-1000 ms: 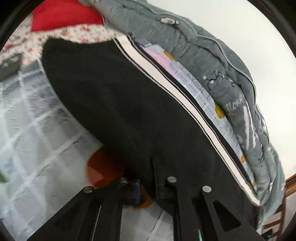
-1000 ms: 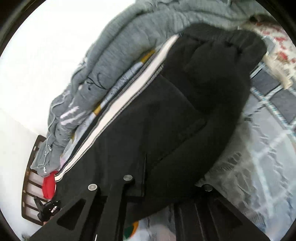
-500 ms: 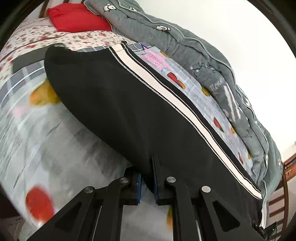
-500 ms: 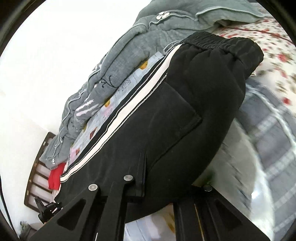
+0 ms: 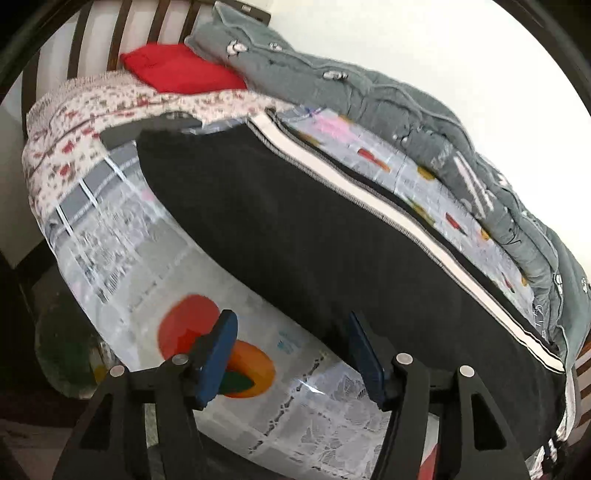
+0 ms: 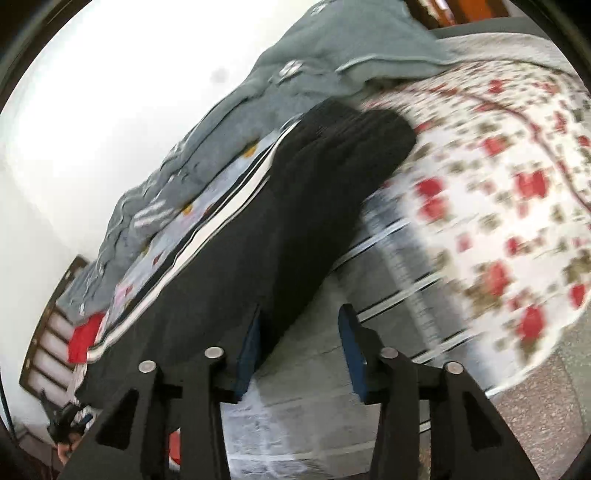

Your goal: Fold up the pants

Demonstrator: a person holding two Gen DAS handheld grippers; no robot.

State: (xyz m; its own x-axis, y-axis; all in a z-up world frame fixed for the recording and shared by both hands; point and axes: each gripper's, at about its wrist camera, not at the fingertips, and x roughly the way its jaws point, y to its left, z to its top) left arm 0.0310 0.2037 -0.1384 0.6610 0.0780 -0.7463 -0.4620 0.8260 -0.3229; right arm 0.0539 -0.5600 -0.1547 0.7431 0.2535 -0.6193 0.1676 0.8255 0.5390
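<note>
The black fleece pants with a white side stripe (image 5: pixel 332 236) lie stretched out lengthwise on the bed, folded leg on leg, flat on a pale grey checked sheet printed with orange and red fruit shapes (image 5: pixel 155 280). In the left wrist view the left gripper (image 5: pixel 291 350) has its two blue-padded fingers standing apart; its jaws have just been opening, and nothing is between them but the sheet, with the near edge of the pants just beside the right-hand pad. In the right wrist view the right gripper (image 6: pixel 299 343) is likewise parted, its jaws having just been opening too; the near hem of the pants (image 6: pixel 280 229) lies close against the left-hand pad, yet the gap between the pads shows only sheet, so neither gripper holds the cloth. The elastic waistband end sits at the far end in the right view, next to a white coverlet with red flower print (image 6: pixel 498 206). Beyond the striped edge of the pants a rumpled grey quilt (image 5: pixel 388 96) is heaped along the white wall. A red cushion (image 5: pixel 177 70) rests by the dark wooden slatted bed frame (image 5: pixel 122 33).
</note>
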